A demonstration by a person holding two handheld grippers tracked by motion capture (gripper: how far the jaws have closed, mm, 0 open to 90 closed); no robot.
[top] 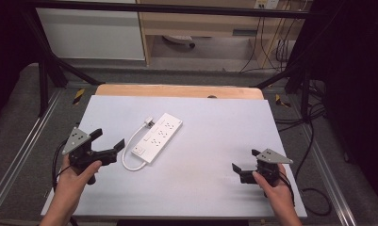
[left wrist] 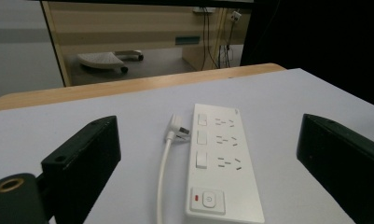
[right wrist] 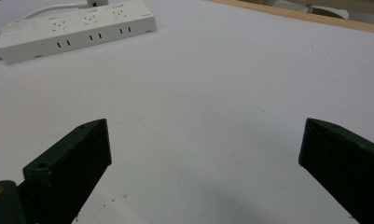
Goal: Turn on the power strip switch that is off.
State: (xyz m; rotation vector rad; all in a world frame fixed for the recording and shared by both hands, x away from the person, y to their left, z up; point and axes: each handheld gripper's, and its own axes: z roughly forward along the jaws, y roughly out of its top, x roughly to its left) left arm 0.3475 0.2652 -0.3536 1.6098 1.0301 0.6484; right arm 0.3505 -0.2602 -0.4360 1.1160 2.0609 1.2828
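A white power strip (top: 157, 137) lay flat on the pale grey table top (top: 215, 188), left of centre and set on a slant, its switch end nearer the person and its far end angled away to the right. Its white cable (top: 128, 155) left the near end, curved in a loop along the strip's left side and ended in a white plug (top: 149, 123) that rested on the table just beside the strip's far left edge, not pushed into any socket. That loose, unplugged layout suggested a starting arrangement, with strip and plug both left free to be reached. The left gripper (top: 109, 142) was held low at the near left of the table, its jaws spread wide apart and empty, aimed toward the strip; in the left gripper view the power strip (left wrist: 219, 163) sat between the two jaws but farther off, with the red-marked power button nearest and the plug (left wrist: 179, 127) beyond it to the left. So the strip was near this gripper, just to its right, not touching it. The right gripper (top: 247, 160) hovered at the near right, also wide open and holding nothing, and the strip (right wrist: 77, 28) lay well apart from it, far off to the left. Both seemed poised, with the left better placed to act first.
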